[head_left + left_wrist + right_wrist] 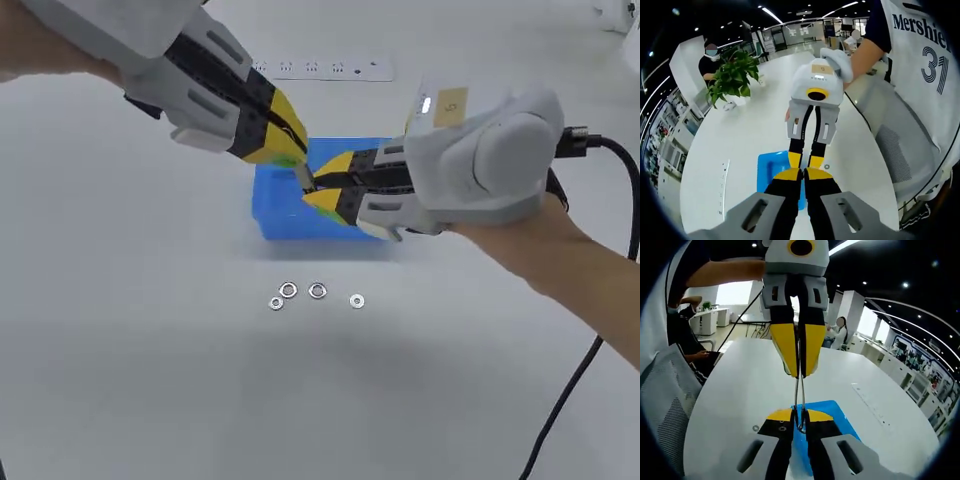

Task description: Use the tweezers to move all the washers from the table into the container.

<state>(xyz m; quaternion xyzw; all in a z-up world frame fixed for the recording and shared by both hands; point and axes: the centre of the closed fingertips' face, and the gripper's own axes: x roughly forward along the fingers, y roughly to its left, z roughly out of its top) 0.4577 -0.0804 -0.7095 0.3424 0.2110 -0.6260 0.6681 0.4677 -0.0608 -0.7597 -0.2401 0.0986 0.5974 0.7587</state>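
Several small metal washers (318,291) lie in a loose row on the white table, in front of the blue container (285,218). Above the container my two grippers meet tip to tip. The left gripper (297,158) comes from the upper left, the right gripper (318,190) from the right. Thin metal tweezers (799,390) run between them: one end sits in the shut jaws of my right gripper (800,416), the other in the shut yellow jaws of the left gripper (800,371). In the left gripper view my left gripper (803,173) faces the right gripper (804,161).
A white power strip (320,68) lies at the far side of the table. A black cable (585,370) trails from the right gripper down the right side. A potted plant (732,75) stands far off on the table. People sit at its ends.
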